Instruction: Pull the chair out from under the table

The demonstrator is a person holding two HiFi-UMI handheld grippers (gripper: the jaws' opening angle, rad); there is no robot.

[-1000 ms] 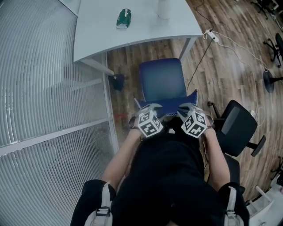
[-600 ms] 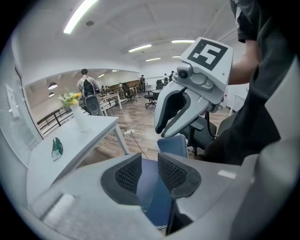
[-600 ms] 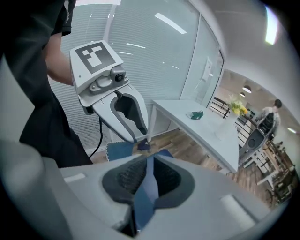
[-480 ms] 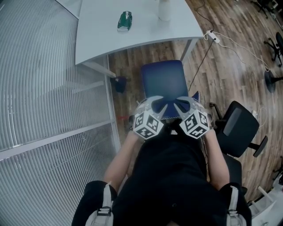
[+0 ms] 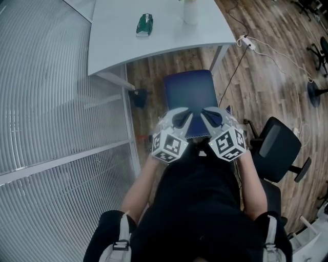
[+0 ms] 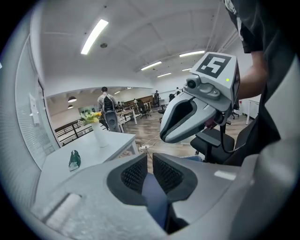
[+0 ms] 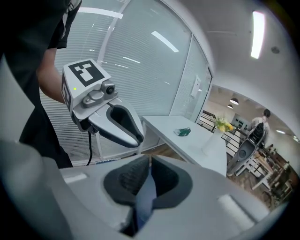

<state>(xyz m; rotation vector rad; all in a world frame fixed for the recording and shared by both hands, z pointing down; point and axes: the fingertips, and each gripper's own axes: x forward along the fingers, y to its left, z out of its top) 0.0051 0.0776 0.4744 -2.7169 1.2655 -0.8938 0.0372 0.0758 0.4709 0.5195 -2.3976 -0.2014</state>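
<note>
At 6 o'clock in the head view, a black-clad torso [image 5: 197, 204] and two bare forearms [image 5: 141, 181]. Just beyond, left gripper [image 5: 180, 117] and right gripper [image 5: 211, 116] side by side, marker cubes up; jaws of each closed to a thin gap, pinching the top edge of the backrest [image 6: 157, 197] of the blue chair [image 5: 190, 92]. Seat at centre, clear of the white table [image 5: 118, 46], bare wood floor between. At 3 o'clock, a black office chair [image 5: 277, 148]. At 9 o'clock, a slatted glass wall [image 5: 51, 102]. Farther, at 12 o'clock on the table, a green object [image 5: 145, 24] and a white vase [image 5: 190, 10]; at 1 o'clock, a power strip [image 5: 246, 42].
</note>
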